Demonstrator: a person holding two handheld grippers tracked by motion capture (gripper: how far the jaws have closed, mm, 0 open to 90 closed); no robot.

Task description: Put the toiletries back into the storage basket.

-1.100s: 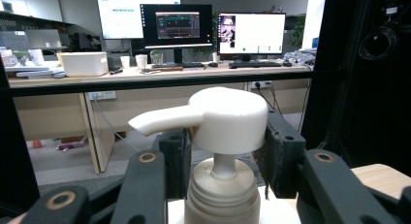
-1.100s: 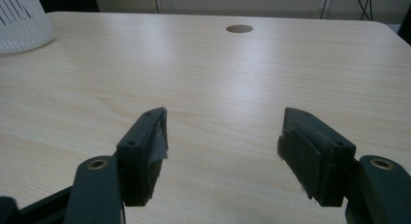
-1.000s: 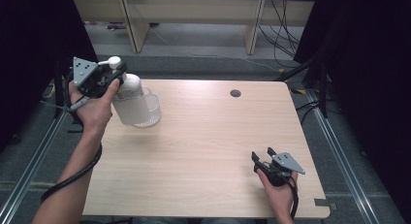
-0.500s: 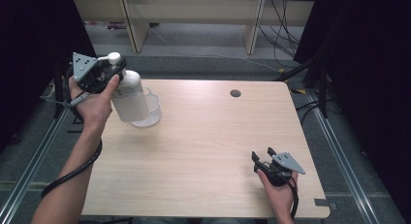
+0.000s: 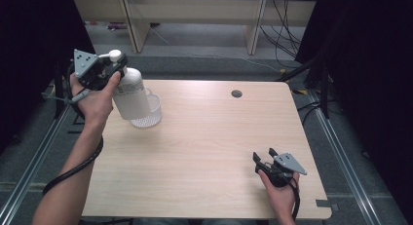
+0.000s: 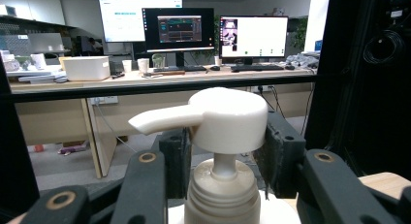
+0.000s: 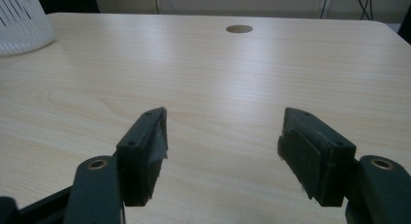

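A white pump bottle hangs tilted at the table's far left, its base over or inside a clear cup; which one I cannot tell. My left gripper is shut on the bottle's neck just under the pump head. In the left gripper view the pump bottle stands between the jaws of that left gripper, its spout pointing left. My right gripper rests open near the table's front right corner. In its own view the right gripper holds nothing above the bare wood.
The wooden table has a round cable hole at its far middle. A white ribbed container sits at the far left of the right gripper view. Shelving legs and cables lie beyond the far edge.
My left gripper has risen slightly with the pump bottle. The right gripper has stayed put.
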